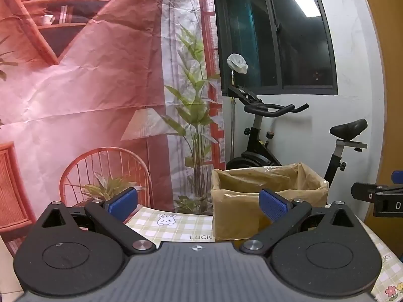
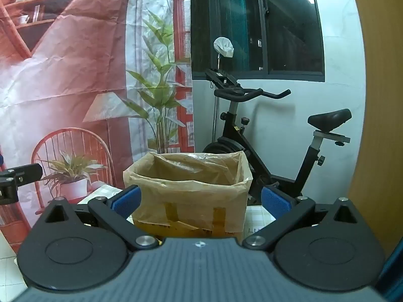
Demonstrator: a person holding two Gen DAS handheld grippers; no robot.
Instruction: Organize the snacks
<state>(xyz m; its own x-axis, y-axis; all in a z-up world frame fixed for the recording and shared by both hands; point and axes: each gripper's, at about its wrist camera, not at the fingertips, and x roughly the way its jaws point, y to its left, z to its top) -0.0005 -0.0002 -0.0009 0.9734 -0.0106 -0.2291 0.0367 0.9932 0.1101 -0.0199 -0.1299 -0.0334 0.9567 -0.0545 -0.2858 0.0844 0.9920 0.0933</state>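
Left gripper (image 1: 198, 202) spread wide, nothing between the blue pads (image 1: 123, 202); touching nothing; raised over the table, pointing level. Right gripper (image 2: 201, 200) same: spread wide, empty, no contact. Each visible in the other's view: right one at 3 o'clock in the left view, left one at 9 o'clock in the right view; near each other, not touching.

Bag-lined cardboard box (image 2: 187, 196) dead ahead at 12 o'clock of the right gripper, close; at roughly 1 o'clock of the left gripper (image 1: 267, 201); standing upright on the checked tablecloth (image 1: 176, 226), mouth open; inside hidden by the rim, contents cannot be told.

Snacks: none in view in either camera; probably below the frames or out of sight.

Progress, as a judgement: early or between picks; nothing gripped, nothing seen placed; all sorting left as far as visible.

Background only: printed backdrop (image 1: 88, 75) at 10 o'clock, exercise bike (image 2: 264, 130) at 1 o'clock behind the box.
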